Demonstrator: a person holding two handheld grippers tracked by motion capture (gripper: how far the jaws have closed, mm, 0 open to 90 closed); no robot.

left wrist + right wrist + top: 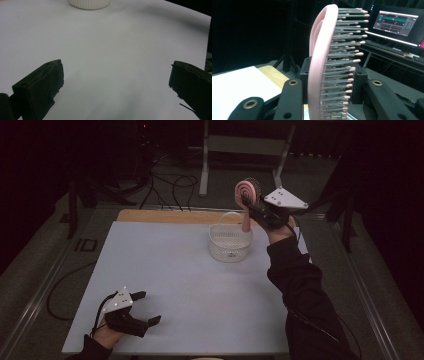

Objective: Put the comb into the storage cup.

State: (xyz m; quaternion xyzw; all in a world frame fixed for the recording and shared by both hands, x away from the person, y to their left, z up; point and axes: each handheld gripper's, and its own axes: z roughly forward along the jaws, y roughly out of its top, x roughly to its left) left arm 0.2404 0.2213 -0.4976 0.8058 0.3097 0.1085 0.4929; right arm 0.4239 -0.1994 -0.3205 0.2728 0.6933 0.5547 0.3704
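We read no writing; our right gripper (255, 207) clenches the pink hairbrush (247, 195) above the basket (230, 242); left gripper (142, 307) released over open bench (175, 275).

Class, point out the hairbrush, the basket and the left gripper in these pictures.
hairbrush (247, 191), high view, on its pink head.
basket (230, 251), high view, on its near wall.
left gripper (149, 308), high view, between its open fingertips.

A person is wearing a dark long sleeve (305, 295) on the right arm. Each hand is carrying a matte black two-jaw gripper, left gripper (146, 308) and right gripper (252, 206), each wearing a grey three-cornered plate with small dark screws. Brass-ringed holes are showing on the right gripper's black jaws. A thin black cable (98, 315) is trailing from the left gripper.
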